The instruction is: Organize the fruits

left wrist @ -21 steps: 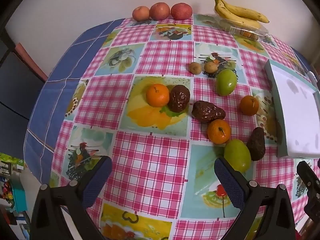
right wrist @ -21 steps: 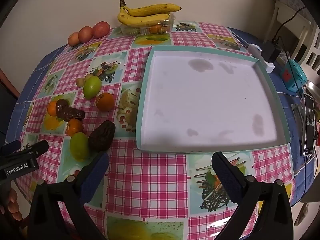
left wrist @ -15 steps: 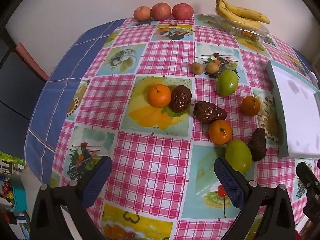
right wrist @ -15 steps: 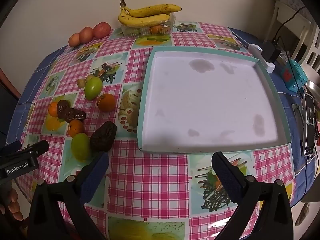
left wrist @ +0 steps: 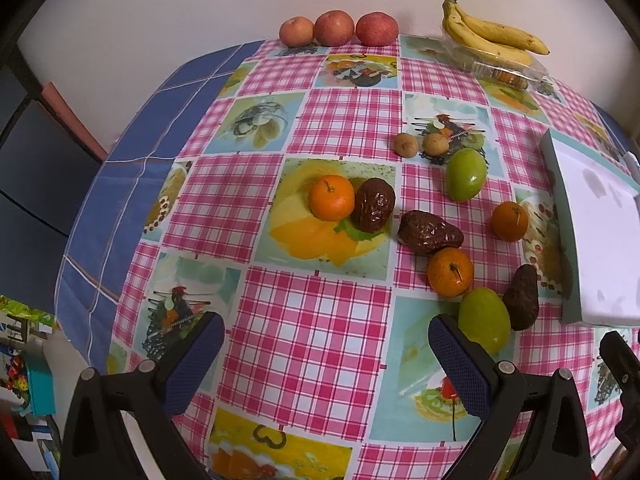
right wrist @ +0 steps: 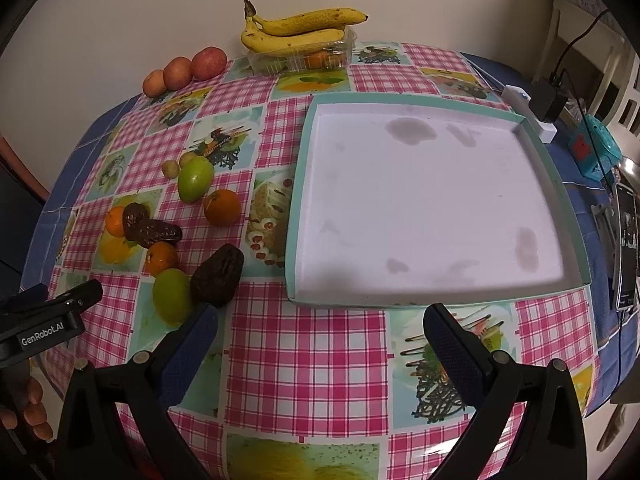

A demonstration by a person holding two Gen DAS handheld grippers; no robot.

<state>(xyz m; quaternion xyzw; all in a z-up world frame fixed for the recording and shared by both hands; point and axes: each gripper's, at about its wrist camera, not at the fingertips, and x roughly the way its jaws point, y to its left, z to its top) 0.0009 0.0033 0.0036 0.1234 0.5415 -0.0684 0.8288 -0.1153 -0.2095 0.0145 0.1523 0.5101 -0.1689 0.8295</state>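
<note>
Loose fruit lies on the checked tablecloth: three oranges (left wrist: 332, 197), two green fruits (left wrist: 466, 174), dark wrinkled fruits (left wrist: 374, 204) and two small brown ones (left wrist: 406, 144). A near green fruit (left wrist: 484, 325) sits just beyond my left gripper's right finger, beside a dark avocado (left wrist: 522, 297). My left gripper (left wrist: 326, 354) is open and empty above the cloth. My right gripper (right wrist: 320, 338) is open and empty before the empty white tray (right wrist: 298, 196). The same avocado (right wrist: 218, 276) and green fruit (right wrist: 173, 295) lie by its left finger.
Three apples (left wrist: 334, 28) and a banana bunch (left wrist: 490, 38) on a clear plastic box stand at the back wall. A charger and white block (right wrist: 534, 114), a teal gadget (right wrist: 596, 152) and a phone (right wrist: 626, 248) lie right of the tray.
Both grippers have drifted slightly forward and left toward the fruit cluster. Jaws stayed open. Nothing on the table moved.
</note>
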